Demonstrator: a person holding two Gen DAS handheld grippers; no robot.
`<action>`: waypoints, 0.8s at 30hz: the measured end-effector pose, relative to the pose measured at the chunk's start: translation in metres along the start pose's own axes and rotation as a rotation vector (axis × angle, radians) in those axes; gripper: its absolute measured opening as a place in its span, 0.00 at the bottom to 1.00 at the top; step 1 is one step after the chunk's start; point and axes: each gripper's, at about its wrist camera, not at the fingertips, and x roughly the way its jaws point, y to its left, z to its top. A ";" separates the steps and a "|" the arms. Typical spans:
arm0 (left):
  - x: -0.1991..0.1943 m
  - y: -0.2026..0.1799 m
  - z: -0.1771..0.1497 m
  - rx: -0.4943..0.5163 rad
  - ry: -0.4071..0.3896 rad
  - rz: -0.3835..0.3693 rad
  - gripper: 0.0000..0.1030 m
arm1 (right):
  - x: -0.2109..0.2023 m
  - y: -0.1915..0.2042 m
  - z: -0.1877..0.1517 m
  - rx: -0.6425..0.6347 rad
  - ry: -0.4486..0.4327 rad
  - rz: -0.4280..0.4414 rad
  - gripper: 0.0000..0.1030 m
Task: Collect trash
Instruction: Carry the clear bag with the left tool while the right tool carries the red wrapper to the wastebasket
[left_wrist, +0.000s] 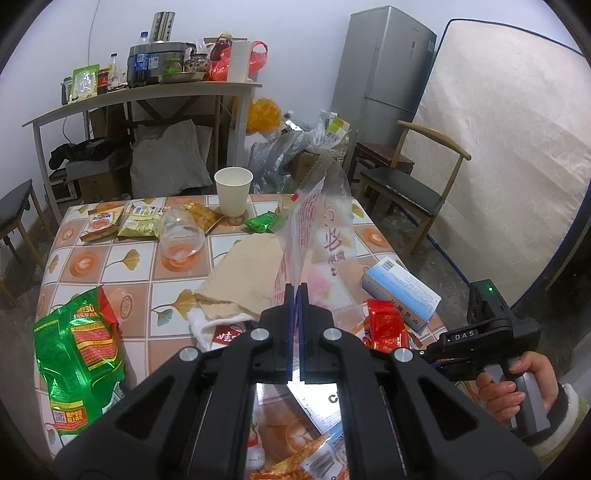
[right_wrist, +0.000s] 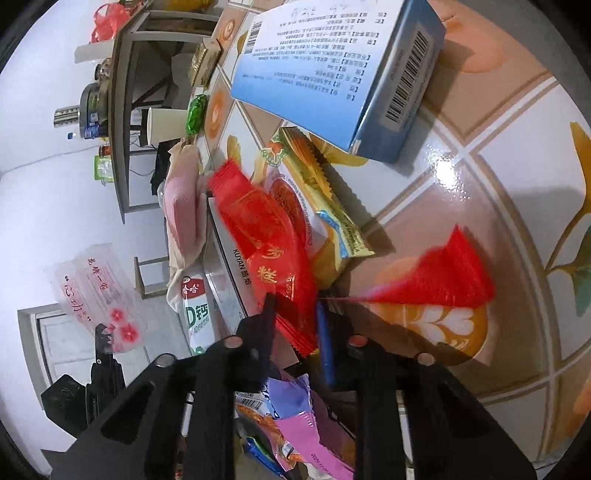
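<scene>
two grippers busy: your left gripper (left_wrist: 294, 291) pinches the clear printed plastic bag (left_wrist: 325, 229) upright; right gripper (right_wrist: 295, 314) jaws nip the red foil wrapper (right_wrist: 266, 236) on the tiled tablecloth (right_wrist: 498, 166). lift cleanly, drop it into the bag mouth.

Cluttered table, my two grippers working its near right side.

My left gripper (left_wrist: 294, 291) pinches a plastic bag (left_wrist: 325, 221) upright over the table (left_wrist: 147, 266); my right gripper (right_wrist: 295, 306) has a candy wrapper (right_wrist: 266, 236) between its jaws. A paper cup (left_wrist: 233, 190) stands far, a glass (left_wrist: 181, 236) near-left of it, a snack bag (left_wrist: 79, 354) at the near left edge, a box (left_wrist: 400, 288) at right. Beyond the table: shelf table (left_wrist: 140, 96) far left, fridge (left_wrist: 384, 59) and chair (left_wrist: 410, 188) far right.
</scene>
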 end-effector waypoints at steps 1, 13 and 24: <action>0.000 0.000 0.000 0.000 -0.001 0.000 0.00 | -0.002 -0.002 -0.001 -0.010 -0.004 0.005 0.13; -0.012 -0.002 0.002 -0.013 -0.016 -0.024 0.00 | -0.050 0.033 -0.015 -0.174 -0.110 0.158 0.05; -0.021 -0.074 -0.001 0.035 0.044 -0.175 0.00 | -0.168 -0.015 -0.046 -0.191 -0.326 0.224 0.05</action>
